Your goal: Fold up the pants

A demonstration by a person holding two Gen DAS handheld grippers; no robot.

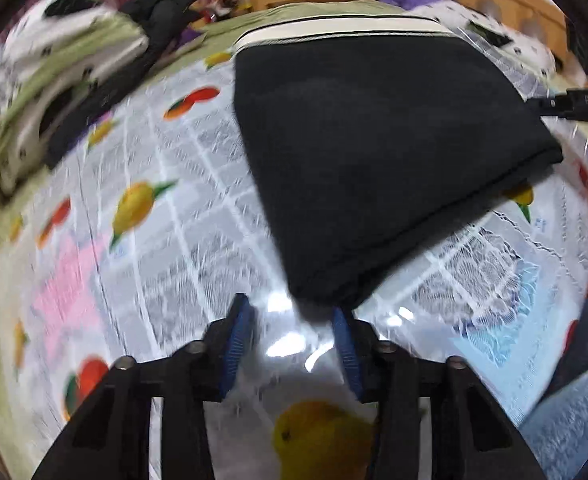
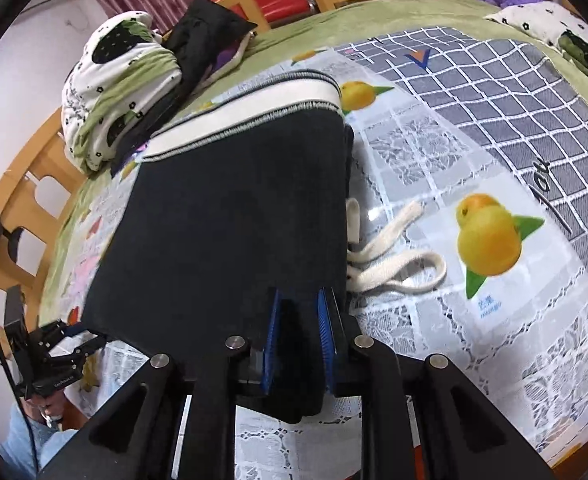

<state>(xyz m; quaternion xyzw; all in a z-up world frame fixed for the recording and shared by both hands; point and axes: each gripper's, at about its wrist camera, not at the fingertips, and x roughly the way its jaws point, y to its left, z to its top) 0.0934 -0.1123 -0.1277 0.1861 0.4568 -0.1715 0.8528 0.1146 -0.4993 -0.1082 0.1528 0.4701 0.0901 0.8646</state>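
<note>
On the fruit-print tablecloth (image 2: 489, 340), black pants (image 2: 234, 224) lie folded, white band at 12 o'clock, right claw (image 2: 298, 322) pinching the near edge – left claw (image 1: 292, 338) wide apart, holding nothing, white cord (image 2: 393, 268) at 3 o'clock.

the pants (image 2: 230, 216) are a matt black cloth, slightly fuzzy, with a smooth cream band (image 2: 254, 100) edged in ribbed knit and a woven cream drawstring (image 2: 397, 268) at centre right of the right wrist view. they lie on a glossy plastic table cover (image 2: 433, 152) printed with lace and fruit (it throws white glare). the right gripper (image 2: 298, 320) has matt black plastic arms, ridged blue pads (image 2: 272, 332) and shiny metal bolts; the left gripper (image 1: 290, 328) looks the same. upper left holds wooden chair frames (image 2: 26, 184) and a soft quilted cloth bundle (image 2: 122, 92).
</note>
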